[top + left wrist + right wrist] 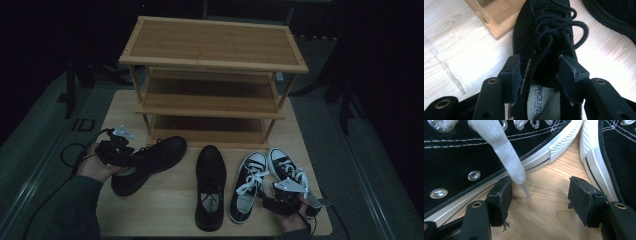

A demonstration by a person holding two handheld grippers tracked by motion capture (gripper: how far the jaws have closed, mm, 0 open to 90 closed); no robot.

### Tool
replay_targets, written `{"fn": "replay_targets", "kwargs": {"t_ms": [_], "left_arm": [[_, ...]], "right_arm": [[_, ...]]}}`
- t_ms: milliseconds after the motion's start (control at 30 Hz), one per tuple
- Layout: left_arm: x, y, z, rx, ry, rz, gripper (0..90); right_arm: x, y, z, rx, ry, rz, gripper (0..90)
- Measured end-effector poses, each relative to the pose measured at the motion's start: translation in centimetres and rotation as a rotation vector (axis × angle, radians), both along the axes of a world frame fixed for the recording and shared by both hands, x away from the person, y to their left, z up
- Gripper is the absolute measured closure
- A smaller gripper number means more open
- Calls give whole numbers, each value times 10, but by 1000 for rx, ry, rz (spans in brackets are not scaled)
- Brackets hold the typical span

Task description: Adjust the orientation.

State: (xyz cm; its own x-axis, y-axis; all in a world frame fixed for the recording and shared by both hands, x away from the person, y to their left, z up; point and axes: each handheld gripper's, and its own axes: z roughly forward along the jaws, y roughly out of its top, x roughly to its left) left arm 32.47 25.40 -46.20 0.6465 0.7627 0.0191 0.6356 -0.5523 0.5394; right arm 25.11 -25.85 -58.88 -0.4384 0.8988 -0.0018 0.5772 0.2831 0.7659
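Four shoes, one rack, and a weak hold on the first

Four shoes lie on the desk (165,220) in front of the bamboo shoe rack (212,75), and I judge the job is to shelve them.

The risk sits with my left gripper (541,77). It holds the black knit shoe (544,30) only by the soft collar and tongue at the rear of the opening, so if I lift, the toe may sag and swing. The shoe could twist out of the pads, or its nose could strike the rack's front leg, which stands just beyond the toe. The loose black laces (564,27) could also snag on a shelf edge. On the other side, the white lace (506,157) of the left sneaker (461,157) hangs against one pad of my right gripper (541,195); closing now would pinch lace, not shoe.

My left gripper is narrowed to about the width of the shoe's throat, one pad inside the opening against the printed insole, the other on the outside of the collar, gripping fabric. From above, this shoe lies nearest the rack's left front leg, its heel raised toward my hand (97,162).

My right gripper stands wide open, holding nothing, its pads over bare wood between the two sneakers, which lie before the rack's right front leg. The right sneaker (614,150) is just beside the other pad. The black leather shoe (210,187) lies untouched before the rack's middle.
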Motion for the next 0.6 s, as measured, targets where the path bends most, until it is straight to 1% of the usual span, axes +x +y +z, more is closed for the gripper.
{"fn": "replay_targets", "kwargs": {"t_ms": [67, 167, 233, 367, 433, 467, 500, 567, 600], "left_arm": [[-3, -2, 3, 6, -2, -6, 530], [-9, -3, 8, 9, -12, 14, 532], [-12, -4, 10, -2, -12, 5, 532], [-16, -9, 16, 8, -23, -7, 532], [-17, -11, 16, 12, -24, -6, 532], [-16, -13, 18, 30, -30, 20, 538], [-16, -14, 19, 31, -31, 25, 539], [-16, -16, 21, 16, -28, 24, 545], [-16, -17, 21, 15, -30, 19, 547]], "right_arm": [[0, 0, 0, 0, 0, 0, 356], [0, 0, 0, 0, 0, 0, 356], [0, 0, 0, 0, -1, -1, 356], [0, 0, 0, 0, -1, -1, 356], [0, 0, 0, 0, -1, -1, 356], [0, 0, 0, 0, -1, -1, 357], [0, 0, 0, 0, -1, -1, 356], [0, 0, 0, 0, 0, -2, 356], [0, 0, 0, 0, -1, -2, 356]]}}
